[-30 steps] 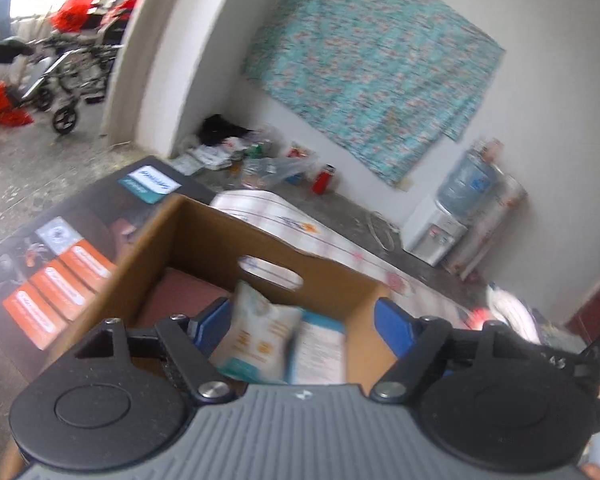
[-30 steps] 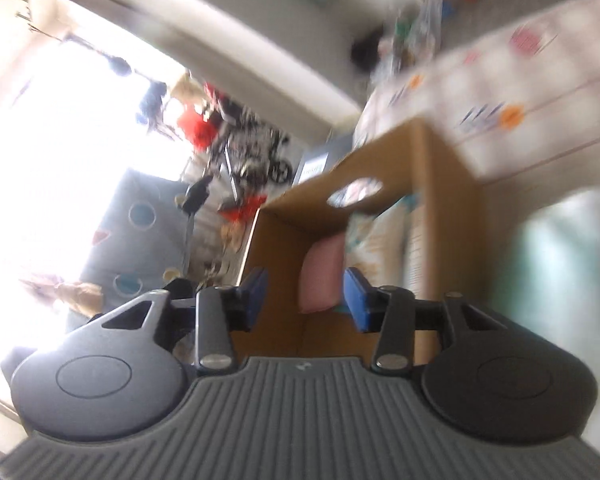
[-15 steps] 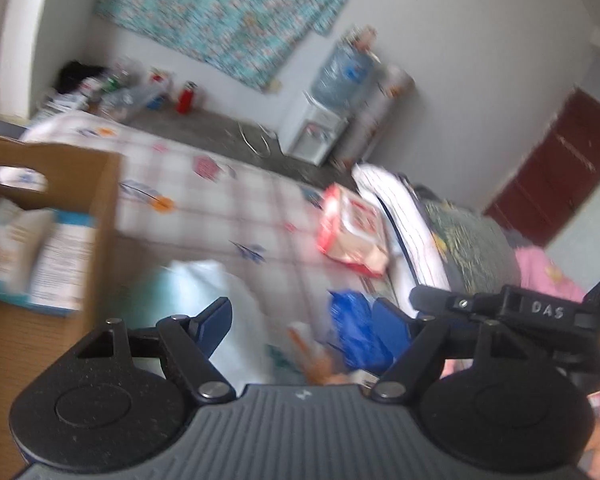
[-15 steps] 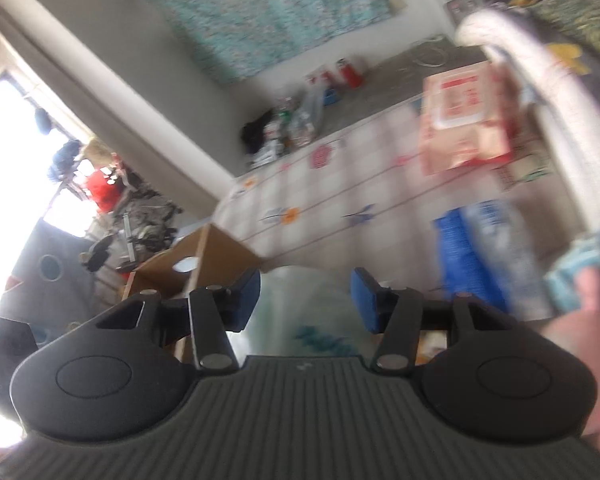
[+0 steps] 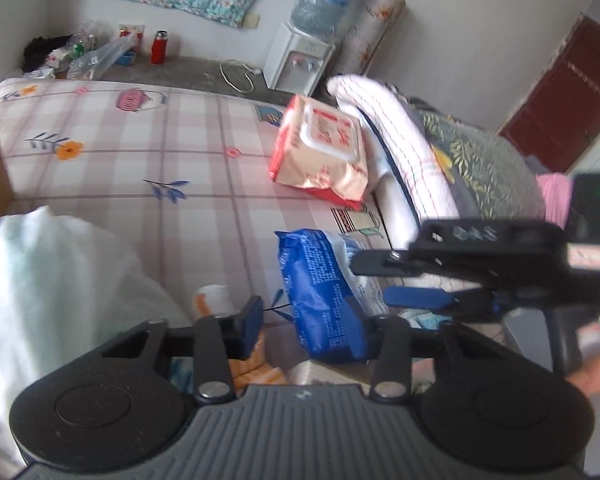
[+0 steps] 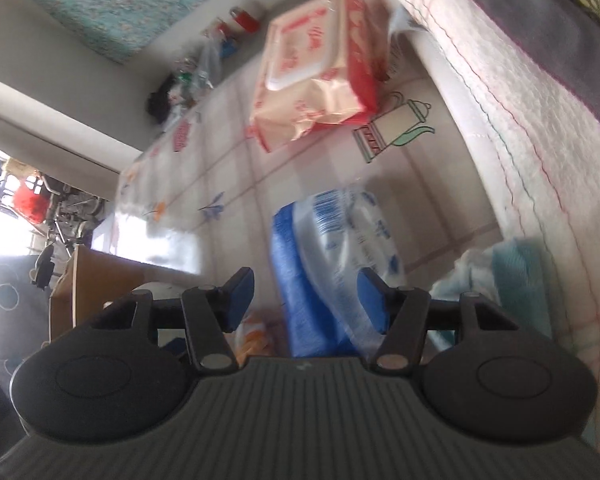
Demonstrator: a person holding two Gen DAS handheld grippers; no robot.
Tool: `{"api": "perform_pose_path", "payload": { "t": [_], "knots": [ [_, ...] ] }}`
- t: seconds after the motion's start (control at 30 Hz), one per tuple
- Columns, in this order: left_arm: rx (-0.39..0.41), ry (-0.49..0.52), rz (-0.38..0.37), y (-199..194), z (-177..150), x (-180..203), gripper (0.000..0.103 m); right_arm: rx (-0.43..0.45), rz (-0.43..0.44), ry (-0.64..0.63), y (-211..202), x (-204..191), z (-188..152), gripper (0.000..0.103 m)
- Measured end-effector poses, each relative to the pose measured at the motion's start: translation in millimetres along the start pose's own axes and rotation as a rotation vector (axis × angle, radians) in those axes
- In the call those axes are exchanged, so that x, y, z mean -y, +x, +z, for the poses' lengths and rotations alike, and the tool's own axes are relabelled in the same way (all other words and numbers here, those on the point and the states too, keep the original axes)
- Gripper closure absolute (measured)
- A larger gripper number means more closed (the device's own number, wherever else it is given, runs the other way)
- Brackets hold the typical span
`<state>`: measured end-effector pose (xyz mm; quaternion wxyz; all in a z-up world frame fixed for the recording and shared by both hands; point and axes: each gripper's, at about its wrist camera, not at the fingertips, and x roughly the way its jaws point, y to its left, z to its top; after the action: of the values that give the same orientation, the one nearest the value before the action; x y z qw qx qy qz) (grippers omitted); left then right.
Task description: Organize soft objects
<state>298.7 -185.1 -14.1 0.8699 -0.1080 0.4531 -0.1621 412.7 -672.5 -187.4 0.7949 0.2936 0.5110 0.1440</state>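
both grippers, left gripper (image 5: 304,320) and right gripper (image 6: 306,294), have jaws spread and empty over the blue pack (image 5: 320,292) lying on the bed (image 5: 140,140), so i'd straddle its middle before squeezing gently.

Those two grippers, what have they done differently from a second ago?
Both swung away from the cardboard box toward the items on the bed. The left gripper and right gripper now frame the blue pack; both were open then and are open now, holding nothing. The red wipes pack stayed put over the last half second.
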Motion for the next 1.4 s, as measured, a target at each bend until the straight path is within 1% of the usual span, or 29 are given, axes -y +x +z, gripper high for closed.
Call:
{"api": "perform_pose_path", "payload": {
  "t": [0.07, 0.1, 0.2, 0.23, 0.3, 0.37, 0.47, 0.63, 0.67, 0.7, 0.73, 0.8, 0.9, 0.93, 0.97, 1.03, 1.1, 1.17, 1.23, 1.3, 1.33, 1.37, 1.4],
  "knots": [
    [-0.003, 0.025, 0.012, 10, 0, 7, 0.071, -0.008, -0.040, 0.009, 8, 7, 10, 0.044],
    [-0.007, 0.034, 0.016, 15, 0, 9, 0.072, -0.014, -0.060, 0.001, 12, 9, 14, 0.042],
    [-0.022, 0.046, 0.020, 29, -1, 11, 0.074, -0.059, -0.095, 0.015, 28, 17, 25, 0.041],
    [-0.028, 0.048, 0.020, 34, -2, 11, 0.074, -0.083, -0.088, 0.016, 33, 19, 27, 0.041],
    [-0.049, 0.049, 0.020, 42, -3, 9, 0.074, -0.112, -0.074, 0.023, 40, 22, 28, 0.033],
    [-0.071, 0.043, 0.022, 50, -4, 6, 0.074, -0.142, -0.056, 0.027, 46, 23, 30, 0.030],
    [-0.085, 0.023, 0.021, 57, -6, 0, 0.074, -0.183, -0.017, 0.023, 56, 22, 31, 0.021],
    [-0.079, -0.012, 0.007, 60, -5, -7, 0.076, -0.218, -0.021, 0.014, 62, 10, 29, 0.020],
    [-0.076, -0.016, 0.006, 60, -4, -9, 0.076, -0.216, -0.020, 0.012, 62, 8, 27, 0.024],
    [-0.073, -0.021, 0.005, 60, -4, -11, 0.076, -0.207, -0.026, 0.004, 62, 4, 26, 0.036],
    [-0.071, -0.025, 0.006, 60, -3, -13, 0.076, -0.194, -0.043, -0.008, 60, 1, 24, 0.044],
    [-0.068, -0.039, 0.003, 60, -2, -17, 0.076, -0.181, -0.043, -0.026, 58, -6, 19, 0.052],
    [-0.056, -0.046, -0.001, 56, -1, -20, 0.074, -0.175, -0.035, -0.025, 55, -15, 13, 0.059],
    [-0.052, -0.040, -0.003, 54, -1, -20, 0.074, -0.169, -0.028, -0.024, 53, -17, 11, 0.060],
    [-0.050, -0.035, -0.015, 53, -1, -20, 0.070, -0.161, -0.022, -0.025, 51, -19, 11, 0.061],
    [-0.044, -0.027, -0.013, 49, -2, -21, 0.069, -0.143, -0.015, -0.025, 47, -24, 11, 0.065],
    [-0.049, -0.018, -0.012, 46, -1, -23, 0.067, -0.139, 0.009, -0.003, 45, -23, 13, 0.066],
    [-0.059, -0.020, -0.015, 44, 0, -28, 0.062, -0.136, 0.027, 0.017, 45, -24, 14, 0.066],
    [-0.063, -0.027, -0.028, 40, 1, -32, 0.059, -0.133, 0.049, 0.031, 43, -24, 16, 0.066],
    [-0.061, -0.033, -0.061, 37, 1, -35, 0.045, -0.130, 0.073, 0.034, 43, -26, 16, 0.066],
    [-0.063, -0.038, -0.088, 36, 2, -36, 0.036, -0.130, 0.083, 0.036, 43, -27, 16, 0.066],
    [-0.066, -0.044, -0.111, 35, 2, -35, 0.032, -0.132, 0.093, 0.038, 44, -28, 16, 0.066],
    [-0.071, -0.044, -0.131, 35, 3, -34, 0.031, -0.135, 0.105, 0.040, 45, -30, 17, 0.066]
  ]
}}
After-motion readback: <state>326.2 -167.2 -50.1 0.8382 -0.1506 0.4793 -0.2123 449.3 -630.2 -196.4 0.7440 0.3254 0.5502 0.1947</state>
